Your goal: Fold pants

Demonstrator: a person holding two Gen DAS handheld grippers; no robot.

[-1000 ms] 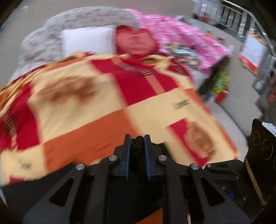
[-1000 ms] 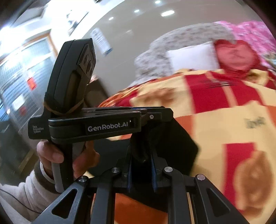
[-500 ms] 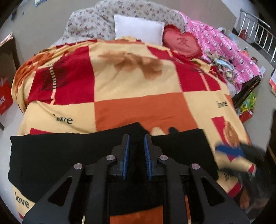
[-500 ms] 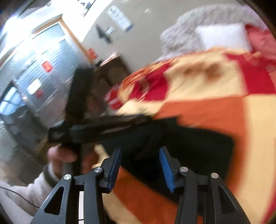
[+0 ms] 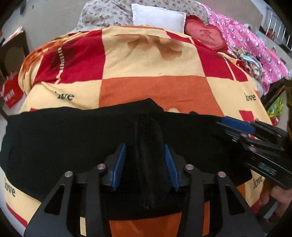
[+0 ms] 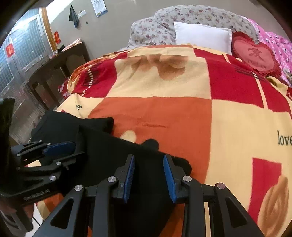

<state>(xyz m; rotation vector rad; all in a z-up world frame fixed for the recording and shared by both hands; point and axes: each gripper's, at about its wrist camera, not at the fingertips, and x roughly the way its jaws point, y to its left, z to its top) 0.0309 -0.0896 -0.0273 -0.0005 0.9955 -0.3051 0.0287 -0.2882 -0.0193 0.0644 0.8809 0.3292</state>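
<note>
The black pants (image 5: 54, 138) lie in a long band across the near end of the bed (image 5: 155, 87), with one end under my right gripper in the right wrist view (image 6: 102, 145). My left gripper (image 5: 145, 151) hangs low over the middle of the band. Its jaws are opening, and a raised ridge of black cloth stands between the blue pads (image 5: 118, 164) without touching them. My right gripper (image 6: 148, 160) is over the band's right end. Its jaws are closing with black cloth between them, and no pinch shows. Each gripper shows in the other view (image 5: 224, 127) (image 6: 73, 151).
A checked orange, red and cream blanket (image 6: 164, 113) covers the bed. A white pillow (image 5: 157, 17), a red heart cushion (image 5: 206, 36) and a pink quilt (image 5: 255, 45) lie at the far end. A dark side table (image 6: 60, 60) stands left of the bed. A hand (image 5: 279, 193) holds the right gripper's handle.
Both grippers came down to the bed with the pants, which now lie spread out. The left jaws went from shut on cloth to parted. The right jaws opened, then narrowed a little.
</note>
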